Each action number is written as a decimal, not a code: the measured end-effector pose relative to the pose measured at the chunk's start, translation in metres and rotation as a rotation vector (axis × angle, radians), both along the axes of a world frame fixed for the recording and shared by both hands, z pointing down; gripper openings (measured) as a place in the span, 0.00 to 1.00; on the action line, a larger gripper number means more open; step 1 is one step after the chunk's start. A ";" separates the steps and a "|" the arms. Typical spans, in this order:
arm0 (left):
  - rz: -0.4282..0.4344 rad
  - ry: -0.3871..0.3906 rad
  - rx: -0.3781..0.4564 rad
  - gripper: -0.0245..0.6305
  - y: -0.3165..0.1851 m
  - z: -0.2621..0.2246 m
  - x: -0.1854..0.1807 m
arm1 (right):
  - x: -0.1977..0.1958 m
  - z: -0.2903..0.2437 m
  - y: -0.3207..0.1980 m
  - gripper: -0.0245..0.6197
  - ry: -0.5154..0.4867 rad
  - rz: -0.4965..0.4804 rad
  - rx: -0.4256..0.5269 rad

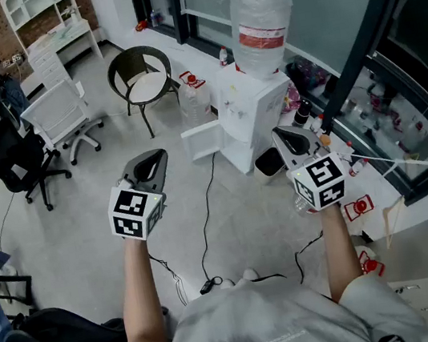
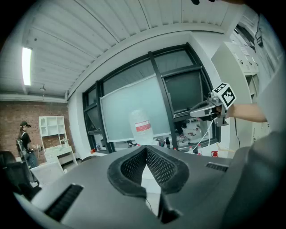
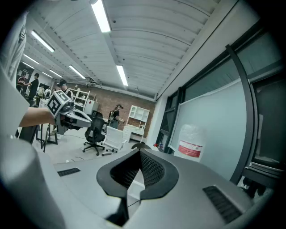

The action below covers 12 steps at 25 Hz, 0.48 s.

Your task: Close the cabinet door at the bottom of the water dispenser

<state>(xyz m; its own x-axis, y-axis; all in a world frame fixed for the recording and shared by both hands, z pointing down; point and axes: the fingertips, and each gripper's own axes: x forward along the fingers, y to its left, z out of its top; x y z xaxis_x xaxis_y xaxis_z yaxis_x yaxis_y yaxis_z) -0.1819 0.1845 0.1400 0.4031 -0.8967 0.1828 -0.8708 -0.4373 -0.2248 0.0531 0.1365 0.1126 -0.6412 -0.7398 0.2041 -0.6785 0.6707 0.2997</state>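
On the left, the person's left tongs are hanging in the air above the floor, well apart from everything. Their two jaws are pressing tight together, and nothing is sitting between them. A black cable is lying on the floor between the two tongs and running toward the machine.

Further right, the white cabinet door is standing wide open at the bottom of the water dispenser. It is sticking out to the left of the machine, low down near the floor. A big water bottle is sitting upside down on top. A dark bin is sitting on the floor just beside the foot of the machine.

On the right, the right tongs are also hanging in the air, clenched shut and holding nothing. They are nearer the machine than the left tongs, but they are not touching it.

Nothing is touching the door, so I think the whole job is still waiting. Here is what could be going wrong next. The person's feet could be catching on the cable while stepping closer. The door is low, so a tong tip coming down could be sliding off its smooth face. A hard shove could be making the door bang and bounce open again, or shaking the tall machine and its heavy bottle. The bin may be sitting in the door's way; I cannot tell.
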 end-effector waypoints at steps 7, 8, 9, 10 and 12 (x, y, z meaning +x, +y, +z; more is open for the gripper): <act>-0.042 -0.018 0.003 0.07 -0.007 -0.004 0.020 | 0.019 0.001 -0.012 0.08 0.008 -0.010 0.010; -0.049 -0.018 0.007 0.07 -0.009 -0.005 0.022 | 0.021 0.002 -0.014 0.08 0.007 -0.012 0.009; -0.055 -0.018 0.010 0.07 -0.012 -0.006 0.023 | 0.024 0.004 -0.017 0.08 0.006 -0.015 0.007; -0.057 -0.016 0.012 0.07 -0.015 -0.006 0.026 | 0.026 0.005 -0.020 0.08 0.004 -0.019 0.004; -0.043 0.038 0.009 0.07 -0.020 -0.009 0.033 | 0.032 0.006 -0.027 0.08 -0.008 -0.031 0.003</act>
<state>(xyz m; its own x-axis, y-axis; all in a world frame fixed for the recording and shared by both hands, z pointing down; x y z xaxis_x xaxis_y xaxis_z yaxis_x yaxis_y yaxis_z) -0.1487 0.1650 0.1308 0.3702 -0.9151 0.1597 -0.8968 -0.3969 -0.1953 0.0855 0.1096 0.1187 -0.6655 -0.7200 0.1967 -0.6595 0.6906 0.2967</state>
